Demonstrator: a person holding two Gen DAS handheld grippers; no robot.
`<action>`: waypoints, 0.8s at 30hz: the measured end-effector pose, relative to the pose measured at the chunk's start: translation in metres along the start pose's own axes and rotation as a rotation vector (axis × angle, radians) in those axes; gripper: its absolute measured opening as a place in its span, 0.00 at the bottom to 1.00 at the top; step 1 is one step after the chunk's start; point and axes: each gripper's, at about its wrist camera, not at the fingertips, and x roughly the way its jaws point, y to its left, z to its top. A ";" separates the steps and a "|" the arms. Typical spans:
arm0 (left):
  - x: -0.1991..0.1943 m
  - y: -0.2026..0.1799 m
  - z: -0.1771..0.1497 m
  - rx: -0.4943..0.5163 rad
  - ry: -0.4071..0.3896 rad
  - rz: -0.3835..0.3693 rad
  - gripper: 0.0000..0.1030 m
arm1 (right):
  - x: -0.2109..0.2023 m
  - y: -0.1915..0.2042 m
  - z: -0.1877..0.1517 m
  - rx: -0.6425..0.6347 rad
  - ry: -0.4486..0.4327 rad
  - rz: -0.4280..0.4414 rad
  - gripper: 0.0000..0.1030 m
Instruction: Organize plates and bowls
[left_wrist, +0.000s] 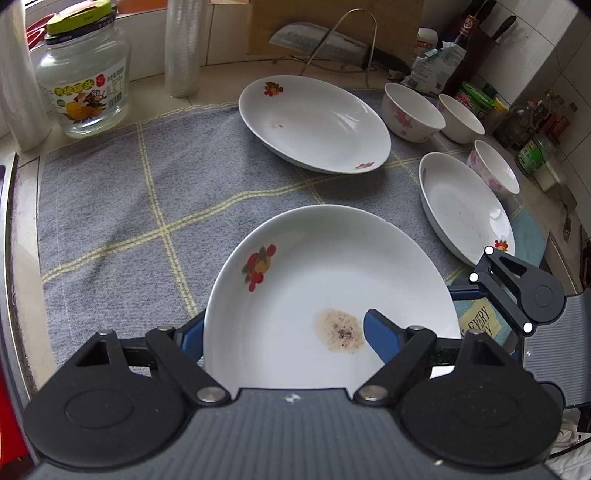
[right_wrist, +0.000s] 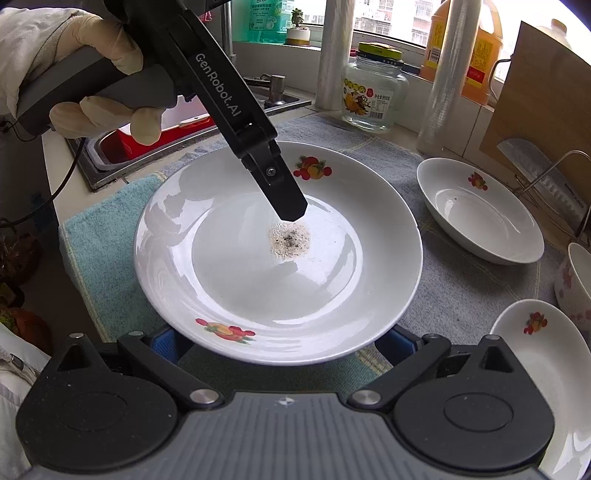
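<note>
Only the right wrist view shows the gloved hand (right_wrist: 74, 74); left gripper (left_wrist: 284, 332) fingers pinch the stained plate (left_wrist: 332, 277); right gripper (right_wrist: 284, 343) fingertips hidden beneath it, grip unclear

A checked cloth (left_wrist: 122, 206) is spread over the counter. At its near edge a plate (left_wrist: 325, 288) is clamped between the fingers of the left gripper (left_wrist: 284, 332). Behind that plate, a second plate (left_wrist: 314, 123) is set on the cloth. To its right a third plate (left_wrist: 461, 210) is placed, with three bowls (left_wrist: 412, 110) lined up behind it. A jar (left_wrist: 83, 74) is stood behind the cloth's far left corner.
</note>
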 end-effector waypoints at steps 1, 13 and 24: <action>-0.002 0.005 0.000 -0.006 -0.004 0.004 0.82 | 0.004 0.001 0.005 -0.007 -0.002 0.003 1.00; -0.014 0.063 0.007 -0.052 -0.037 0.032 0.82 | 0.047 0.007 0.050 -0.047 0.001 0.017 1.00; -0.001 0.099 0.017 -0.060 -0.040 0.018 0.82 | 0.086 0.005 0.072 -0.033 0.038 0.007 1.00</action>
